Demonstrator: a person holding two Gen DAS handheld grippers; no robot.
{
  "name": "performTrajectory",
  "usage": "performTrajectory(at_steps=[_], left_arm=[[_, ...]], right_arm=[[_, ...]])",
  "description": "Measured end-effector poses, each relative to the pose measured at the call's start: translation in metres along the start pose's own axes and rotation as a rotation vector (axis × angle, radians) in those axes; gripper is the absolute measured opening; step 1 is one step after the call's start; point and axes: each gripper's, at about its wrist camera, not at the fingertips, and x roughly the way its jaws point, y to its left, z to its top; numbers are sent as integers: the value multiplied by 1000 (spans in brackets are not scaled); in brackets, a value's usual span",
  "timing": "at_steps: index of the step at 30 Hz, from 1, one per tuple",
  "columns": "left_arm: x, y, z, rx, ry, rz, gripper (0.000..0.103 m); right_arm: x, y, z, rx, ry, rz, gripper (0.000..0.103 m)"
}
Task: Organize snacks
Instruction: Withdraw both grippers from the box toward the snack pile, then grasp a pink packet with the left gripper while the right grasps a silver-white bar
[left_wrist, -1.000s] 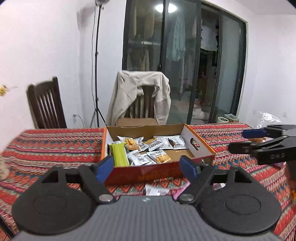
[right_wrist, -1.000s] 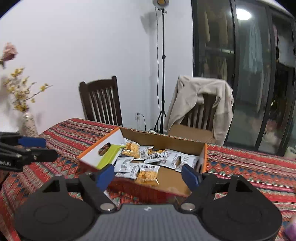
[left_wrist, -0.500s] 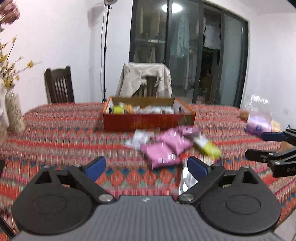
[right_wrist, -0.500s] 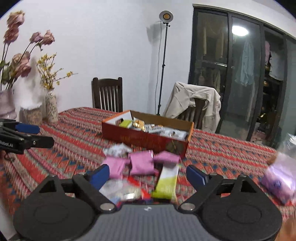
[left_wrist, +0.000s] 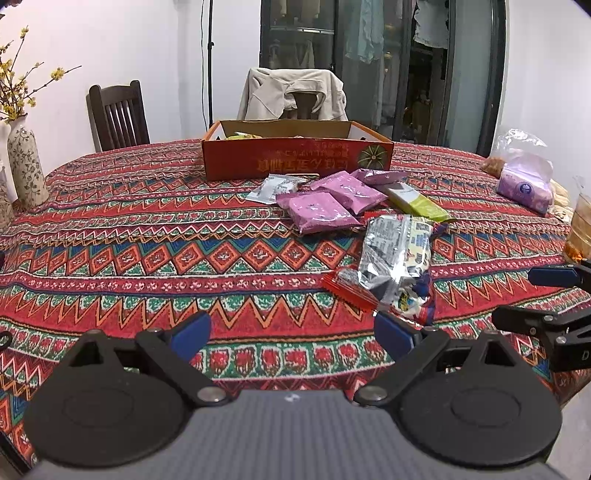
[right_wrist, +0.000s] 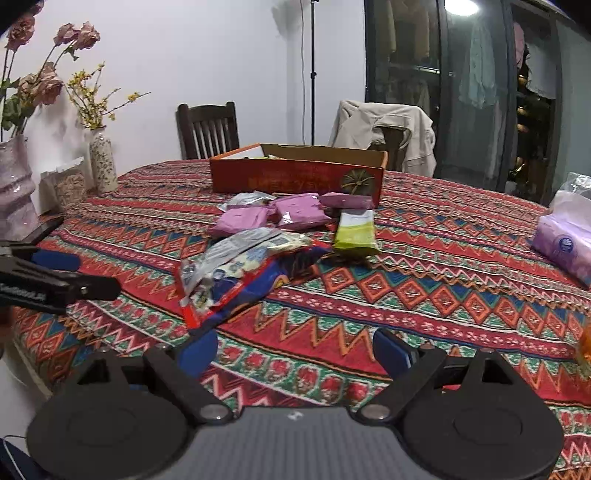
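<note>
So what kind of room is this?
Probably a dining room at home: a big table with a patterned cloth, wooden chairs, flower vases, and a glass-doored wardrobe behind.

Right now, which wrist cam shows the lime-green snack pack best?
The right wrist view: the lime-green snack pack faces the camera, unobstructed, its front panel and end seam both visible. In the left wrist view it lies angled away behind the silver packets, smaller and foreshortened.

The box's (left_wrist: 295, 162) near wall hides nearly all that lies inside, far ahead of both tools. Beside the left tool, the right gripper (left_wrist: 532, 295) is cut off at the frame's edge. A glass (left_wrist: 580, 229) beyond it is cropped too.
</note>
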Motion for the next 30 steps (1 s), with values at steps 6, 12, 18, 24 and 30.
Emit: performTrajectory(at_steps=[6,12,18,24,30], left_arm=[[11,6,7,-19,7,-2,97],[24,19,16,-48,6,7,97],[41,44,23,-100,15,27,97],[54,62,29,-130,23,30,97],[66,61,40,-118,13,6,97]], right_arm=[[7,0,13,11,-10,26,91],[27,0,23,73,12,99,91],[58,8,39,131,35,165,91],[98,22,60,141,24,150,91],[129,44,78,18,42,75,85]])
